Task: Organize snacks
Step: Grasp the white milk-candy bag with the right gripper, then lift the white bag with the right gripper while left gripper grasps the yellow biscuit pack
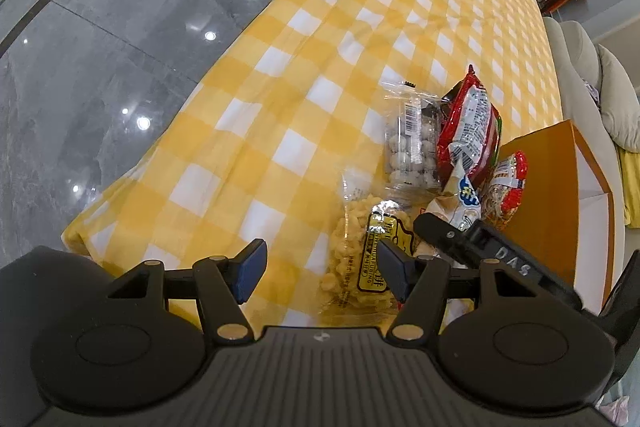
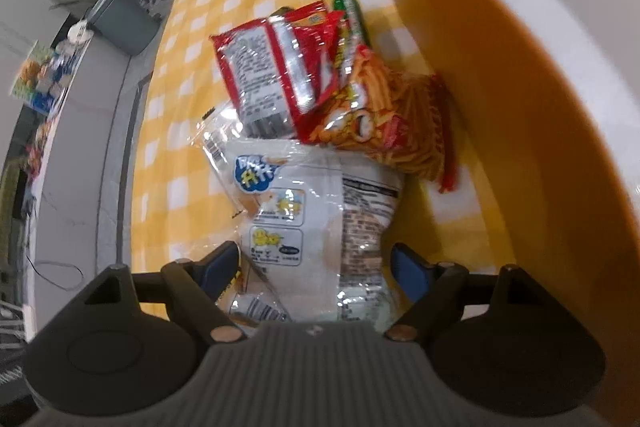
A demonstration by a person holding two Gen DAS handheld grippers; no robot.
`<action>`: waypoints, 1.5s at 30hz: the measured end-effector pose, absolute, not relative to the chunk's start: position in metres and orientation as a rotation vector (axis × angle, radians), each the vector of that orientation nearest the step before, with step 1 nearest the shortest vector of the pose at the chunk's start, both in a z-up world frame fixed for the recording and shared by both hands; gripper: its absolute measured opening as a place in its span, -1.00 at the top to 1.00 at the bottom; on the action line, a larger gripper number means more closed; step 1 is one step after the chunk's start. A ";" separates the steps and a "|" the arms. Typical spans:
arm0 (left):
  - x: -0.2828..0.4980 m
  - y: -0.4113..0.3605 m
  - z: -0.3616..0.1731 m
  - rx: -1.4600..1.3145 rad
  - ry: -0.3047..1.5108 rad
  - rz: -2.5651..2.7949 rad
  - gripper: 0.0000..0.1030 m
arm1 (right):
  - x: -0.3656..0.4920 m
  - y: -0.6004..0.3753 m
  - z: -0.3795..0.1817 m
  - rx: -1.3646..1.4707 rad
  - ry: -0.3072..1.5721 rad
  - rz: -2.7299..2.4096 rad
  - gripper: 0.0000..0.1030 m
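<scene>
Several snack packs lie in a pile on the yellow checked tablecloth beside an orange box. My left gripper is open, with a clear bag of yellow puffs just ahead of its right finger. Beyond lie a clear pack of round white sweets, a red packet and a noodle snack pack. My right gripper is open, its fingers on either side of a white snack bag. Behind that bag lie the red packet and the orange noodle snack pack.
The orange box with a white inside stands to the right of the pile. The table's left edge drops to a glossy grey tiled floor. A pale sofa lies beyond the box. The right gripper's body reaches into the left wrist view.
</scene>
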State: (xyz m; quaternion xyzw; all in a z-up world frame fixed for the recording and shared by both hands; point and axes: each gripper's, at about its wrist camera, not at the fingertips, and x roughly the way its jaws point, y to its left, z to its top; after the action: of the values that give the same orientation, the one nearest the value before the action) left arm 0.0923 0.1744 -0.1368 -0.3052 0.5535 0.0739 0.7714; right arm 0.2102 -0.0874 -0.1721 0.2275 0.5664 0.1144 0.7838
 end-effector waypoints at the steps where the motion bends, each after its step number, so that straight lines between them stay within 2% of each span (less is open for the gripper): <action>1: 0.093 0.174 -0.138 -0.658 1.203 0.161 -0.43 | 0.208 -0.086 -0.173 0.480 1.211 0.244 -0.44; 5: 0.095 0.169 -0.139 -0.634 1.213 0.159 -0.43 | 0.203 -0.085 -0.167 0.440 1.171 0.275 -0.25; 11: 0.099 0.160 -0.140 -0.621 1.213 0.128 -0.45 | 0.199 -0.089 -0.146 0.426 1.139 0.363 -0.16; 16: 0.105 0.148 -0.142 -0.615 1.204 0.088 -0.48 | 0.195 -0.104 -0.117 0.425 1.077 0.407 -0.16; 21: 0.109 0.139 -0.141 -0.689 1.158 0.044 -0.61 | 0.189 -0.128 -0.081 0.384 0.976 0.434 -0.16; 25: 0.118 0.123 -0.150 -0.621 1.188 0.110 -0.62 | 0.192 -0.155 -0.066 0.483 0.941 0.486 -0.17; 28: 0.123 0.115 -0.154 -0.616 1.191 0.138 -0.62 | 0.191 -0.167 -0.056 0.456 0.899 0.462 -0.17; 34: 0.131 0.095 -0.158 -0.493 1.200 0.196 -0.74 | 0.195 -0.180 -0.058 0.474 0.890 0.464 -0.17; 41: 0.140 0.073 -0.167 -0.365 1.225 0.215 -1.00 | 0.197 -0.188 -0.064 0.495 0.898 0.478 -0.17; 45: 0.143 0.060 -0.173 -0.278 1.241 0.211 -1.00 | 0.197 -0.193 -0.066 0.504 0.903 0.470 -0.17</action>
State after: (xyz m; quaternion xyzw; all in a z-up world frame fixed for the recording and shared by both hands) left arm 0.1434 0.0599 -0.1728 -0.1297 0.5784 0.0984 0.7993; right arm 0.1968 -0.1929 -0.0657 0.2386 0.4275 0.2224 0.8431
